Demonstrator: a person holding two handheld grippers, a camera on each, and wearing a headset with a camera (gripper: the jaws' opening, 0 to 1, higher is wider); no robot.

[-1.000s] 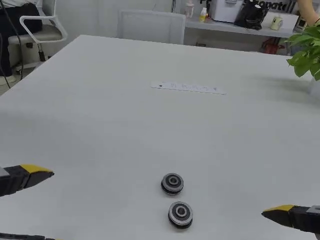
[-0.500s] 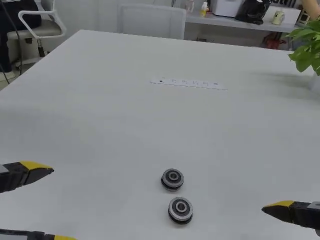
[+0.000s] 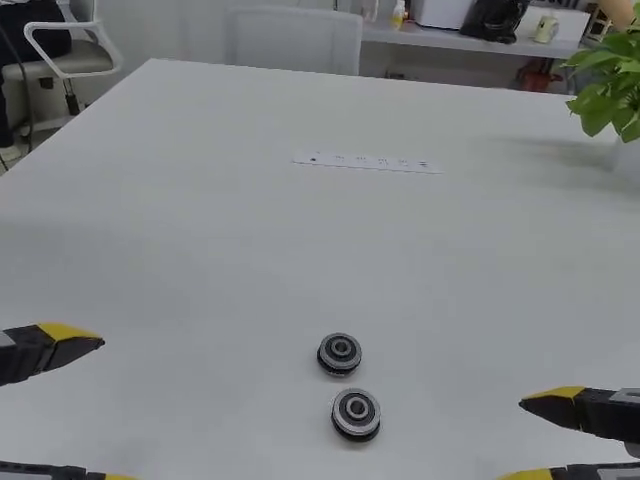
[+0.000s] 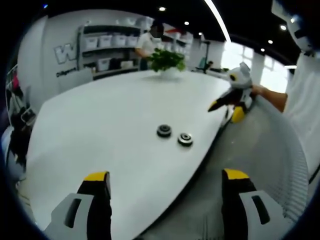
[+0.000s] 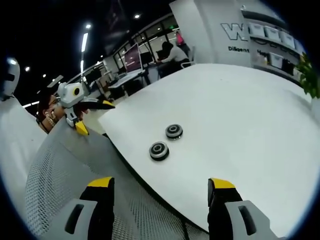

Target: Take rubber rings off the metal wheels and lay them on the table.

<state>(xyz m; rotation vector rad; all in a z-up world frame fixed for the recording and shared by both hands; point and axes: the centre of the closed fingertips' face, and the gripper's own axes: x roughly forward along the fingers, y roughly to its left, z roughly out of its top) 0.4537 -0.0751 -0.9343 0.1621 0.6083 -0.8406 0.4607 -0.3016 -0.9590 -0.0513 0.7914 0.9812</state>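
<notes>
- Comparing with a moment ago, the whole head view has slid a little, so the camera has moved. The two metal wheels sit in the same spot on the counter (image 3: 300, 250).
- The left tool (image 4: 166, 176) and the right tool (image 5: 161, 183) still wait at the two sides, well apart from the wheels.
- Both tools are wide open and have hold of nothing.
- The far wheel (image 3: 339, 354) and the near wheel (image 3: 356, 413) lie close together near the person's edge of the counter, between the two tools. A small gap shows between them.
- Each wheel lies flat, with its middle hole facing up. The wheels are round, so no side is longer than another.
- Each wheel is shiny grey metal with a dark middle.
- A black rubber ring (image 3: 334, 367) still goes around the far wheel, and one also goes around the near wheel.
- Farther back, a white strip (image 3: 365, 162) lies flat on the counter, and a green plant (image 3: 608, 85) stands at the far right corner.
</notes>
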